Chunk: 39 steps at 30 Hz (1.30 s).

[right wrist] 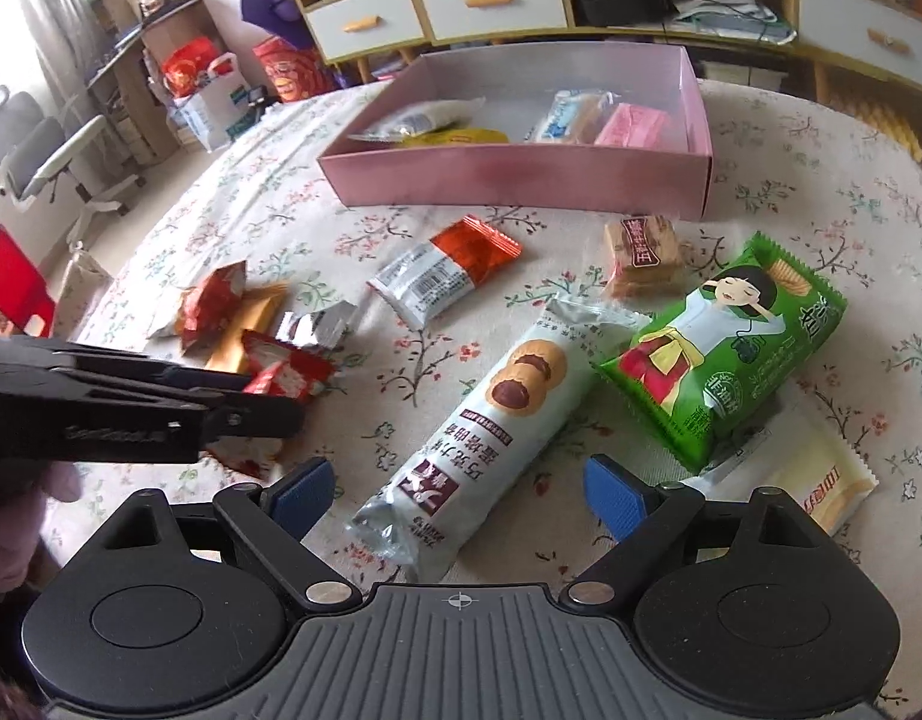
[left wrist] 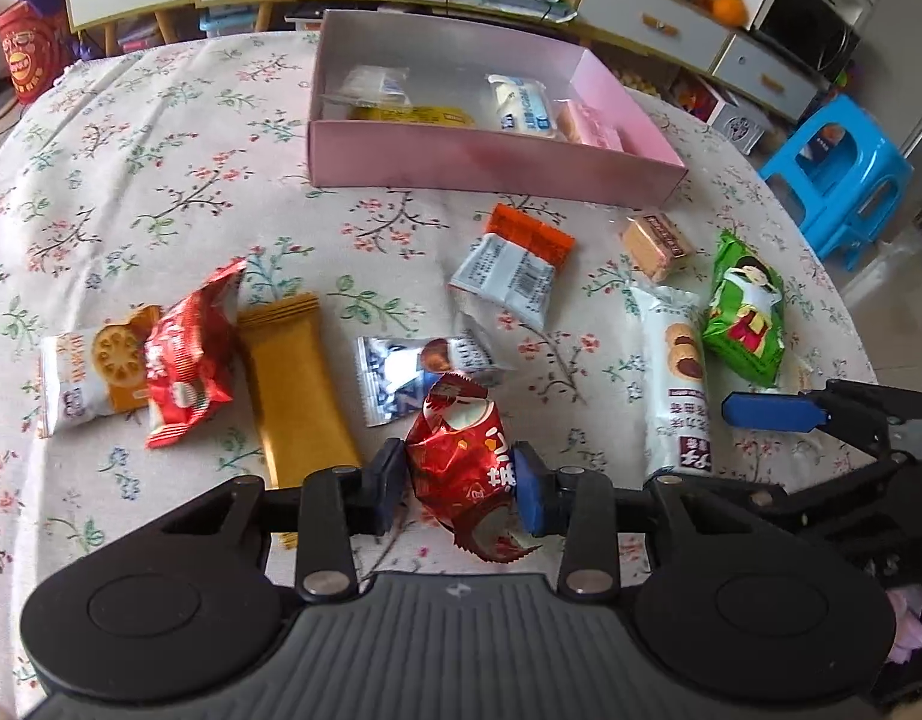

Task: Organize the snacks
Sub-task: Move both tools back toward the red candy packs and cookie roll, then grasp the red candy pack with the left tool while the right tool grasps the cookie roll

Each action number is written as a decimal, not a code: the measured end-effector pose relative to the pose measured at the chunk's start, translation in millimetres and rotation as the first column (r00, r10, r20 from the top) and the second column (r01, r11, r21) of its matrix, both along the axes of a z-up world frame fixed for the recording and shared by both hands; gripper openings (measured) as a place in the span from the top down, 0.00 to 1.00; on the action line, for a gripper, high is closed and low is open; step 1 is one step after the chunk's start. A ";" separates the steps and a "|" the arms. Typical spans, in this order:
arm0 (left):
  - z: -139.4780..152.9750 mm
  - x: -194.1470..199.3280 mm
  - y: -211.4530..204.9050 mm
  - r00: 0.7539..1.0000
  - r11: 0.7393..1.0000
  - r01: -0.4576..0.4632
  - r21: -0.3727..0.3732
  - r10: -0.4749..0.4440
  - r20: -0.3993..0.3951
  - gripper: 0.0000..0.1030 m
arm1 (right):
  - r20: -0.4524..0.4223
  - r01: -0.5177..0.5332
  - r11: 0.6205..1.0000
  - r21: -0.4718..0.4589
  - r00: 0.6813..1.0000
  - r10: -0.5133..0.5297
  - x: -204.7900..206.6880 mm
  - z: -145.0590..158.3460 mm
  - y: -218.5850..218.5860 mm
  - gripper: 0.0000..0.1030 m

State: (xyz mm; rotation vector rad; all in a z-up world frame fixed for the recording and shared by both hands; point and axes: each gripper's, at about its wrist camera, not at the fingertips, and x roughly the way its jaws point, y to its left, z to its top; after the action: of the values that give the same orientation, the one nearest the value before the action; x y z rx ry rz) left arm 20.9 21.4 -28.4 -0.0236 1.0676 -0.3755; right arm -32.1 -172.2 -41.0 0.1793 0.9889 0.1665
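My left gripper (left wrist: 461, 489) is shut on a crumpled red foil snack packet (left wrist: 461, 444), its blue pads squeezing both sides just above the floral tablecloth. My right gripper (right wrist: 461, 495) is open, its pads standing clear on either side of the near end of a long white cookie pack (right wrist: 490, 420). A green packet (right wrist: 724, 348) lies right of that pack. The pink box (right wrist: 520, 180) at the back of the table holds several snacks. In the right wrist view the left gripper (right wrist: 263, 402) reaches in from the left with the red packet.
Loose on the cloth are a golden bar (left wrist: 293, 384), a red packet (left wrist: 188, 360), a lotus-root packet (left wrist: 95, 378), a silver packet (left wrist: 395, 372), an orange-white packet (left wrist: 514, 270) and a wafer (left wrist: 655, 246). A blue stool (left wrist: 832, 174) stands off the table's right edge.
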 end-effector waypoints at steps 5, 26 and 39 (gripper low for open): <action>-0.6 -0.4 8.6 1.000 1.000 -0.005 -0.002 0.005 0.001 0.66 | 0.029 0.030 0.998 -0.061 0.999 -0.029 4.7 -6.9 4.5 0.12; -1.4 0.9 17.9 0.999 1.000 -0.006 -0.026 0.005 -0.043 0.66 | 0.115 0.012 0.978 -0.209 0.993 0.012 8.0 -11.6 29.9 0.59; 19.5 2.7 19.3 0.999 0.994 0.003 -0.111 -0.008 -0.045 0.67 | -0.002 0.080 0.997 0.002 0.997 -0.080 17.6 12.8 15.5 0.71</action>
State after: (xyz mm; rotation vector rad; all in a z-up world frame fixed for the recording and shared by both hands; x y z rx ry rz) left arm 23.5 40.7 -8.8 -0.1283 1.0907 -0.4405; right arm -14.4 -156.8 -28.2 0.2202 0.9817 0.0943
